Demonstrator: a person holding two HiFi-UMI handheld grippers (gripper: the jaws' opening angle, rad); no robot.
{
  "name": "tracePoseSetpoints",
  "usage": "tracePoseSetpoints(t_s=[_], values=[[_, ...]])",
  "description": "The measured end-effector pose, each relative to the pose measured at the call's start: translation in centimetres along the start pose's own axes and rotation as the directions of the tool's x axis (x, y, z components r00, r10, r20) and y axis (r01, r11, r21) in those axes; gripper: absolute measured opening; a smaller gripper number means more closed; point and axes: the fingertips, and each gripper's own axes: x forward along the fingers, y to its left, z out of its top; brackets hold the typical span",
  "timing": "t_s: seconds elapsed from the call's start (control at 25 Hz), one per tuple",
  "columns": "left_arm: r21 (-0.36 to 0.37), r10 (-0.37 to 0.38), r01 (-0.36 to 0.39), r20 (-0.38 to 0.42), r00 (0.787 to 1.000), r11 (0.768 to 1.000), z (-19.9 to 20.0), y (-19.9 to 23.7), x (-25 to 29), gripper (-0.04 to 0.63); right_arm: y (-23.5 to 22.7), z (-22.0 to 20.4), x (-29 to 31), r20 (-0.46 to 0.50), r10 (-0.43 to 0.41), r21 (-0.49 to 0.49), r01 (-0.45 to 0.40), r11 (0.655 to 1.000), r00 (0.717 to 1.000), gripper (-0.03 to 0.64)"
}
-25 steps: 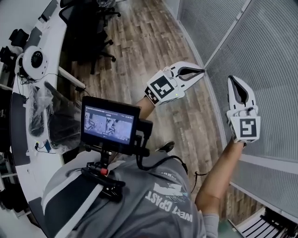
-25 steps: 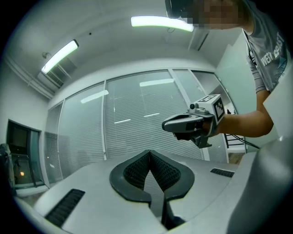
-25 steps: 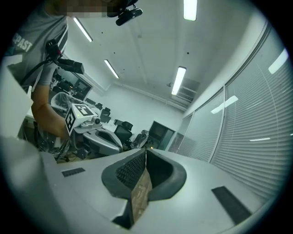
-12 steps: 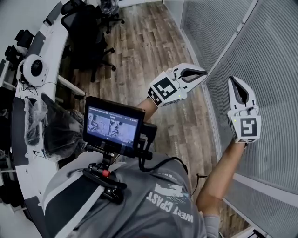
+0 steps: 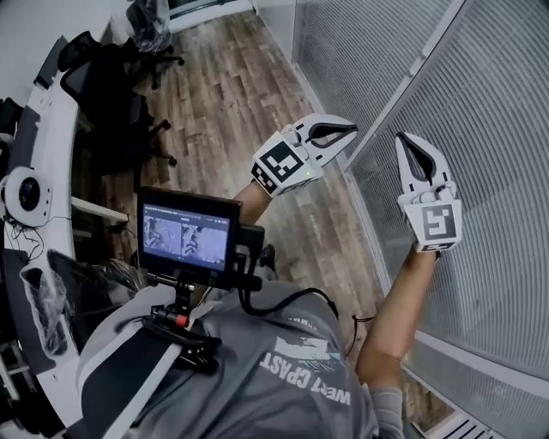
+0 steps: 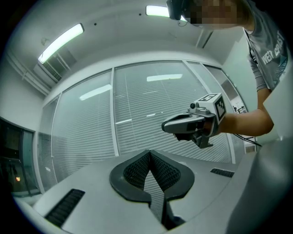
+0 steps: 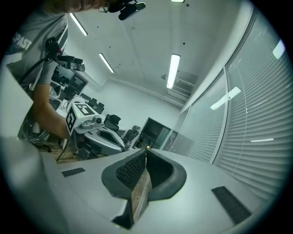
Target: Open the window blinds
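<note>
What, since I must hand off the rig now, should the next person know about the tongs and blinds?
Left tongs: shut, empty.
Right tongs: shut, empty, beside the left.
White slatted window blinds: lowered, slats closed; neither tongs touch them.
Done: nothing visible.
Left: find the blinds' control, which no view shows, then open them.

claws (image 5: 350, 131) (image 5: 405, 139) 2 | screen (image 5: 189, 237) 1 | office chairs (image 5: 107, 86) (image 5: 153, 19) 2

The window blinds (image 5: 506, 129) are pale grey with fine horizontal lines, and the floor (image 5: 223, 94) is brown wood-grain. The left gripper (image 5: 352, 129) and right gripper (image 5: 406, 138) are white with black-and-white square markers.
</note>
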Motion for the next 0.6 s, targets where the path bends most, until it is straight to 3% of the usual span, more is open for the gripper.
tracePoseSetpoints(t_s=[0.28,0.6], values=[[-0.017,-0.018,0.018,0.016,1.0,1.0,-4.9,9.6,4.4,0.005,-3.9,-4.5,9.1,-0.03,-0.032,0.015,0.033,0.999,0.999,0.003],[-0.044,-0.063,0.065,0.037,0.997,0.997,-8.7,13.2,11.5,0.005,-9.6,-10.0,12.5,-0.084,-0.069,0.033,0.072,0.997,0.994,0.003]])
